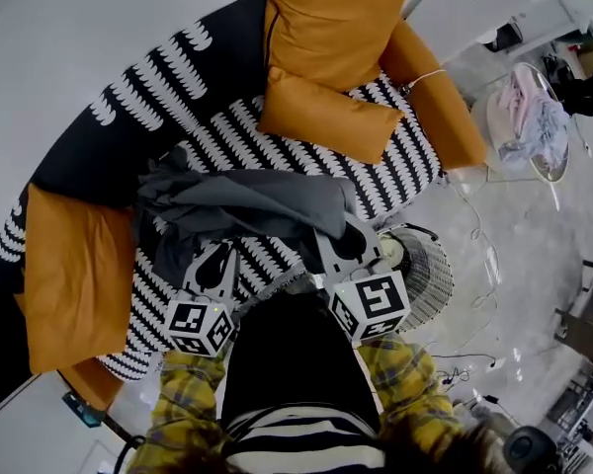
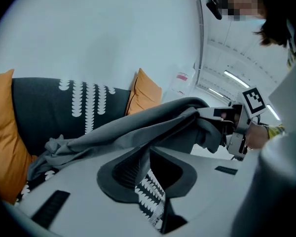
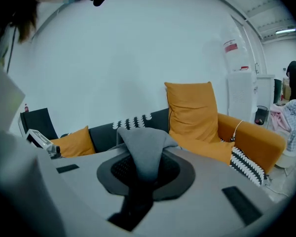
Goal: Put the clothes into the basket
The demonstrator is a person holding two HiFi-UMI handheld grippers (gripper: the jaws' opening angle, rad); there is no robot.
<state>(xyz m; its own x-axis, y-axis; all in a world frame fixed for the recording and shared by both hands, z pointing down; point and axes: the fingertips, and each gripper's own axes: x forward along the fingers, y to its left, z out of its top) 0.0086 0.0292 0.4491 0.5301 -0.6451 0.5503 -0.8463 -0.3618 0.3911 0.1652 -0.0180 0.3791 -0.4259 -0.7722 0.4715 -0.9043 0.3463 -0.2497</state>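
My left tool (image 1: 217, 255) and right tool (image 1: 334, 237) are both clenched on the grey garment (image 1: 252, 203), stretched between them at frame centre above the patterned sofa (image 1: 277, 131); the wire basket (image 1: 427, 270) stands just lower right, beside the sofa
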